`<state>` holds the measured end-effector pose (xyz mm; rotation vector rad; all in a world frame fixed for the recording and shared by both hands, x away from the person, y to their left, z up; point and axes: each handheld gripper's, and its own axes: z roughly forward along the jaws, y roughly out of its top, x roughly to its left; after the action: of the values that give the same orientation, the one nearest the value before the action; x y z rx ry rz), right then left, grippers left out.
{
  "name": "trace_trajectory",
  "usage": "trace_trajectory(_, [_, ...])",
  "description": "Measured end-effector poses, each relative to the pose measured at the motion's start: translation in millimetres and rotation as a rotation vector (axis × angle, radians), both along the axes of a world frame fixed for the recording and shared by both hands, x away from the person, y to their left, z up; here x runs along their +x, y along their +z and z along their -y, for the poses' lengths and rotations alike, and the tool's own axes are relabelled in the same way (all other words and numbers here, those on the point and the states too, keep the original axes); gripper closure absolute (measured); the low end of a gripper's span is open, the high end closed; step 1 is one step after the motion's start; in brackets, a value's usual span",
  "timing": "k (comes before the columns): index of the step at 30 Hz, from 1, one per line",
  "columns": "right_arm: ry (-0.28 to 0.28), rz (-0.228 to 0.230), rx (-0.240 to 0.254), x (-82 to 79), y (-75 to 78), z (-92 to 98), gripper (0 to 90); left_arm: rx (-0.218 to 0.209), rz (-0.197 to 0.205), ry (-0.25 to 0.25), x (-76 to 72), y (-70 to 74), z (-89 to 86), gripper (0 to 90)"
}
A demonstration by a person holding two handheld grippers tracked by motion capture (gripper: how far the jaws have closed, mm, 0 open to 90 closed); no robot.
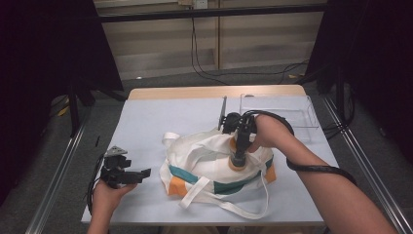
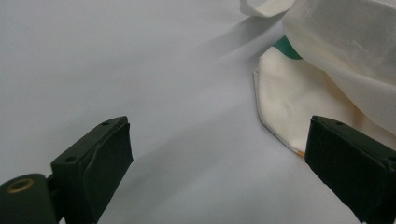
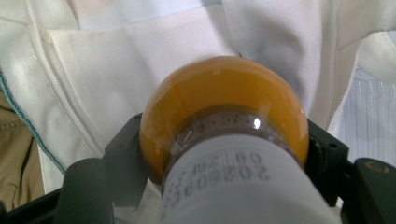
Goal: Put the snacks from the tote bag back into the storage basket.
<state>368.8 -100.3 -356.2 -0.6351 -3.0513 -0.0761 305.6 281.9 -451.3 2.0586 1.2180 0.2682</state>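
The right gripper (image 3: pixel 224 154) has its jaws clamped on the shoulders of a bottle of orange juice (image 3: pixel 224 100), one black pad on each side just below its white cap (image 3: pixel 238 186), which points back toward the camera. Held by the neck like this, the bottle hangs base-first over the cream tote bag (image 1: pixel 214 163), probably so it can be lowered straight into the bag's mouth or drawn out of it; which of the two cannot be told. In the high view the bottle (image 1: pixel 237 156) stands at the bag's middle, among its loose handles.

The left gripper (image 1: pixel 127 175) rests on the table (image 1: pixel 146 122) just left of the bag, jaws wide apart and holding nothing, aimed at the bag's near corner (image 2: pixel 285 116), seemingly ready to pin the cloth. Beyond the bag, at the table's far right, sits a clear plastic tray (image 1: pixel 277 109).
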Motion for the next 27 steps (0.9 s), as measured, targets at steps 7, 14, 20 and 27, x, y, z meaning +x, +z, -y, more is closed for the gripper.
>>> trace_trajectory(7, [-0.007,-0.003,-0.004,0.3,7.9,2.6,30.3,-0.003,0.007,0.004,-0.4,0.9,0.4,7.3])
trace_trajectory(14, [-0.012,-0.009,-0.004,0.6,18.6,4.9,30.3,-0.008,0.008,-0.001,-0.6,2.1,0.7,7.3])
trace_trajectory(20, [-0.018,-0.012,0.003,1.1,24.2,5.9,30.3,-0.017,0.012,0.005,-0.8,1.8,0.9,7.3])
trace_trajectory(27, [-0.024,-0.024,0.003,1.4,33.4,7.4,30.3,-0.001,0.013,-0.001,-0.8,2.8,-0.3,7.3])
